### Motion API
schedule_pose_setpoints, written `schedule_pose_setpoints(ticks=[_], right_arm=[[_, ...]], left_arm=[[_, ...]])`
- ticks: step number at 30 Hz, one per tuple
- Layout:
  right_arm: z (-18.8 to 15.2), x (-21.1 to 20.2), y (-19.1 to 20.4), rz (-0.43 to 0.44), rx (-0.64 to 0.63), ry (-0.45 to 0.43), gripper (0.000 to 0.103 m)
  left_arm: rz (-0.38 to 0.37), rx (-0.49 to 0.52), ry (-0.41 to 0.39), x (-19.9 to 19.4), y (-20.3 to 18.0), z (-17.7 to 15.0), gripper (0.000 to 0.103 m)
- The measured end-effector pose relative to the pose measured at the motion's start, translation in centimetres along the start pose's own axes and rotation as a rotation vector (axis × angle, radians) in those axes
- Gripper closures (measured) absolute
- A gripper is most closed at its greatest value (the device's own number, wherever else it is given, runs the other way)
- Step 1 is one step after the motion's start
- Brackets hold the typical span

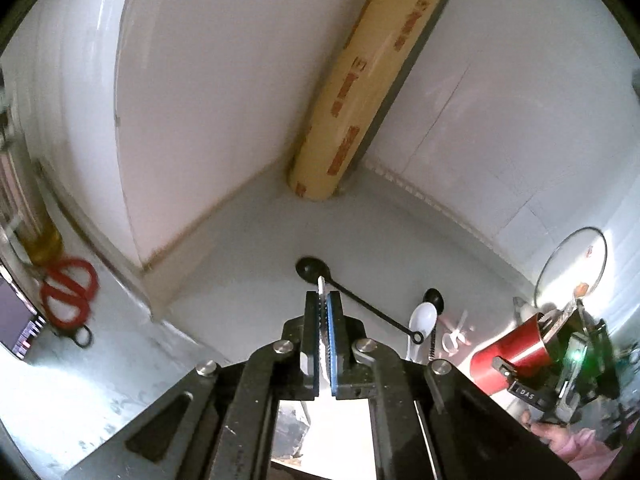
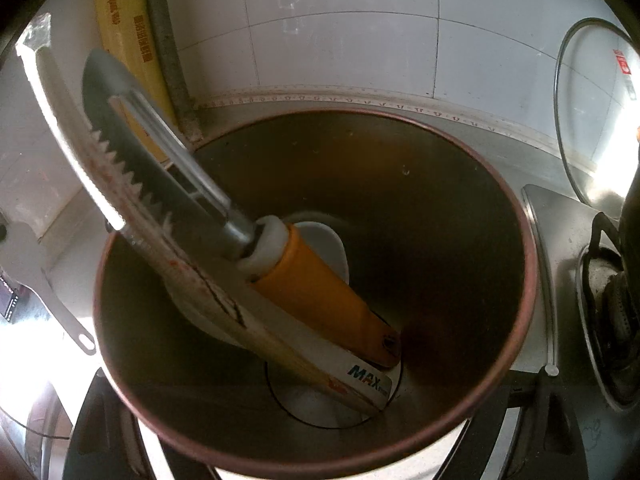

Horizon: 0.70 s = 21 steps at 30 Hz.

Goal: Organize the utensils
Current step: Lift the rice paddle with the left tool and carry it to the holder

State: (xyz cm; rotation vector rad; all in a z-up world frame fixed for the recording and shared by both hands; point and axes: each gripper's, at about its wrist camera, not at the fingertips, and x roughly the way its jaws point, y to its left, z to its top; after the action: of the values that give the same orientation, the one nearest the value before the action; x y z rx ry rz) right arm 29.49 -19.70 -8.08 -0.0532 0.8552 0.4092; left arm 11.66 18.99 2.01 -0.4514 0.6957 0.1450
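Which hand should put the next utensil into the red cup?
Left. The left tongs are shut on a thin white utensil, ready to carry over. The right tongs are occupied gripping the red metal cup, which already holds an orange-handled peeler.

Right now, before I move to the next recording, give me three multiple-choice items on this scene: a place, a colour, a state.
1. Where is the peeler?
A. inside the cup
B. in a drawer
C. on the floor

2. What colour is the peeler's handle?
A. green
B. orange
C. blue

3. How is the left hand-held gripper?
A. wide open and empty
B. half open around a bottle
C. shut on a thin white utensil

Answers: 1 A, the peeler leans against the cup's rim with its handle at the bottom. 2 B, the handle is plainly orange. 3 C, the pads meet on the utensil, whose tip pokes out.
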Motion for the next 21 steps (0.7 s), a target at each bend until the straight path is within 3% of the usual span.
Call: schedule_pose_setpoints(ticks=[21], right_arm=[[0.1, 0.5, -0.2, 0.014, -0.011, 0.000, 0.011]], left_arm=[[0.157, 0.196, -0.079, -3.5, -4.8, 2.8, 0.100]])
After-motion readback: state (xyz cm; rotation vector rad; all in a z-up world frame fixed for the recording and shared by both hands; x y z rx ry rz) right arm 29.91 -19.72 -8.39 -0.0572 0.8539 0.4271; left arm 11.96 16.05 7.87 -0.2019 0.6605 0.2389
